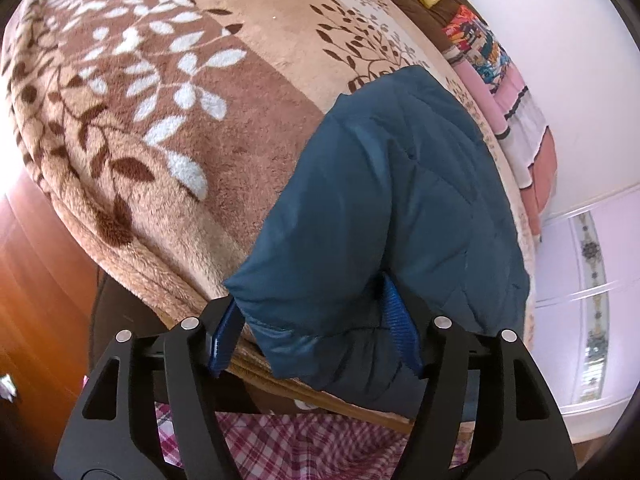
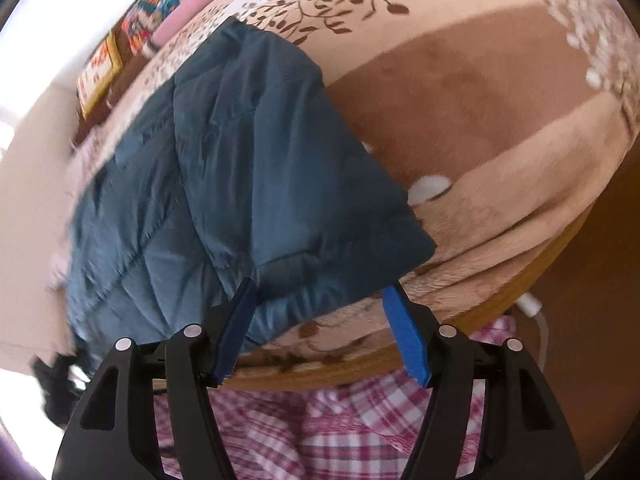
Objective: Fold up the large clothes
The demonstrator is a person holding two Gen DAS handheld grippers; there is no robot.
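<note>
A teal quilted jacket lies folded on a bed, near its front edge; it also shows in the right wrist view. My left gripper is open, its blue pads standing wide on either side of the jacket's near corner, with the fabric bulging between them. My right gripper is open too, with its blue pads spread around the jacket's lower hem at the bed edge. Neither gripper pinches the cloth.
The bed is covered by a plush beige-brown blanket with leaf patterns. Folded colourful bedding is stacked along the far side by a white wall. A pink plaid cloth hangs below the wooden bed edge.
</note>
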